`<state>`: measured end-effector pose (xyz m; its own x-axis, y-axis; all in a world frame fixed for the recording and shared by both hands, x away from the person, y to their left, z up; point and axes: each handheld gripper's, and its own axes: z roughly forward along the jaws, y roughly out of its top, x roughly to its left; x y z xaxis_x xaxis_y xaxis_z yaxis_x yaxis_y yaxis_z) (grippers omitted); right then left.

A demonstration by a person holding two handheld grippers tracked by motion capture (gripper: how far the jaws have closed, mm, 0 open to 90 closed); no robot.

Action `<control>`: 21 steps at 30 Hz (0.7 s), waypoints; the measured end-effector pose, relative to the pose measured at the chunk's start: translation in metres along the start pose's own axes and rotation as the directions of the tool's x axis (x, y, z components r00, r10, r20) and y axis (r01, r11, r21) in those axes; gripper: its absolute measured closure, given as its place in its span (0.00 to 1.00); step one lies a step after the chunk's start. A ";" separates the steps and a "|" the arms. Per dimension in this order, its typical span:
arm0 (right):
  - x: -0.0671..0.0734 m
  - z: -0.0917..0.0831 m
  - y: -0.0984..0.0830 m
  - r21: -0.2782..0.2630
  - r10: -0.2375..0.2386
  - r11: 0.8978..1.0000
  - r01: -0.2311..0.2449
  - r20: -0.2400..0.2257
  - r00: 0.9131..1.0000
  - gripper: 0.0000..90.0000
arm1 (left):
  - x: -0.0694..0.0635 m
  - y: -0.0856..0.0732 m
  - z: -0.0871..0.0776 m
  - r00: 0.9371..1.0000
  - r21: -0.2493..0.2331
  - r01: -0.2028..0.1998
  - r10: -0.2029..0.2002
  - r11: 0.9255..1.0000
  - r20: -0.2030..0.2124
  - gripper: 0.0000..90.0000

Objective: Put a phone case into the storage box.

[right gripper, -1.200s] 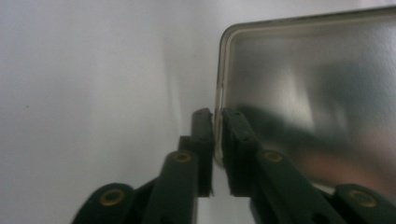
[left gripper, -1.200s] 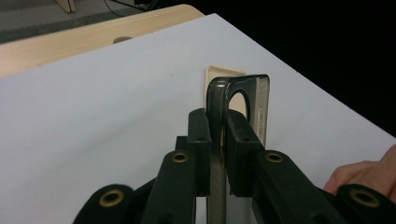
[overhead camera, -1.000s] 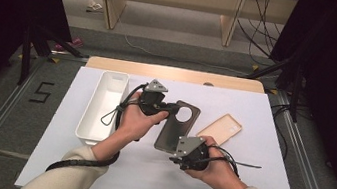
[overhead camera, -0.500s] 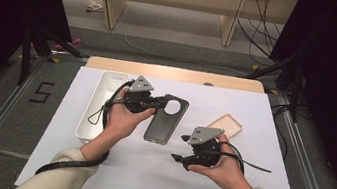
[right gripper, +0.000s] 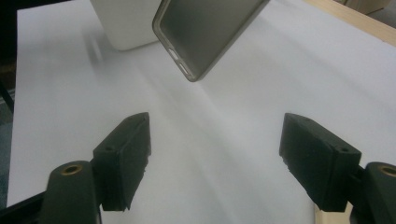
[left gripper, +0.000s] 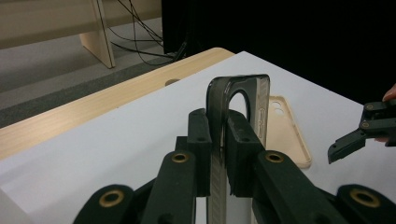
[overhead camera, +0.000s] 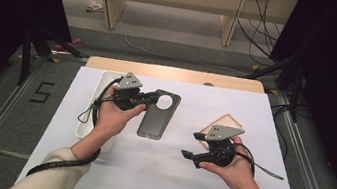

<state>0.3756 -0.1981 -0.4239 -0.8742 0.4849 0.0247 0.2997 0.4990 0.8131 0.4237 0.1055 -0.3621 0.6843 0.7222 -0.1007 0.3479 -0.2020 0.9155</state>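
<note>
The left gripper (overhead camera: 148, 99) reaches toward the far side of the desk (overhead camera: 264, 114), its fingers pinching a dark phone case (overhead camera: 158, 116) by one edge, just beside the white tray (overhead camera: 90, 113). The right gripper (overhead camera: 190, 146) hovers near the tan case (overhead camera: 233, 122), its fingers having just been spreading, nothing between them.

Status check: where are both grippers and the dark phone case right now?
Left gripper shut on dark phone case, held off the table. Right gripper open, jaws just opened, nothing between. Tan case lies apart; nothing blocking.
</note>
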 end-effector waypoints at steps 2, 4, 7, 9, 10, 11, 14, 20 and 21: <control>-0.001 -0.002 -0.001 -0.008 0.010 1.000 -0.010 0.003 1.000 0.29 | 0.002 0.001 -0.002 1.000 -0.005 -0.001 0.001 1.000 -0.004 0.90; -0.002 -0.004 -0.002 -0.021 0.022 1.000 -0.022 0.008 1.000 0.29 | 0.004 0.002 -0.004 1.000 -0.009 -0.002 0.002 1.000 -0.008 0.90; -0.002 -0.006 -0.003 -0.026 0.027 0.999 -0.026 0.017 1.000 0.29 | 0.008 0.004 -0.008 1.000 -0.024 -0.008 0.007 1.000 -0.012 0.90; -0.003 -0.007 -0.004 -0.028 0.030 0.999 -0.029 0.020 0.999 0.29 | 0.012 0.005 -0.011 1.000 -0.033 -0.011 0.010 0.999 -0.015 0.90; -0.003 -0.007 -0.005 -0.030 0.030 0.999 -0.030 0.023 0.999 0.29 | 0.014 0.006 -0.012 1.000 -0.036 -0.015 0.014 0.999 -0.018 0.90; -0.004 -0.008 -0.005 -0.031 0.034 0.999 -0.033 0.021 0.999 0.28 | 0.016 0.006 -0.014 1.000 -0.039 -0.017 0.016 0.999 -0.020 0.90; -0.005 -0.009 -0.007 -0.036 0.042 0.998 -0.042 0.021 0.999 0.27 | 0.022 0.009 -0.019 0.999 -0.049 -0.013 0.012 0.999 -0.030 0.90; -0.005 -0.012 -0.009 -0.047 0.057 0.997 -0.056 0.023 0.998 0.26 | 0.033 0.015 -0.030 0.999 -0.079 -0.004 0.000 0.997 -0.043 0.90; -0.005 -0.012 -0.009 -0.049 0.057 0.997 -0.056 0.023 0.998 0.26 | 0.036 0.016 -0.032 0.999 -0.088 0.000 -0.004 0.996 -0.046 0.90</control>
<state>0.3724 -0.2140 -0.4242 -0.8467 0.5288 0.0581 0.3293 0.4351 0.8380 0.4335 0.1491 -0.3382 0.6527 0.7527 -0.0863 0.2902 -0.1432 0.9462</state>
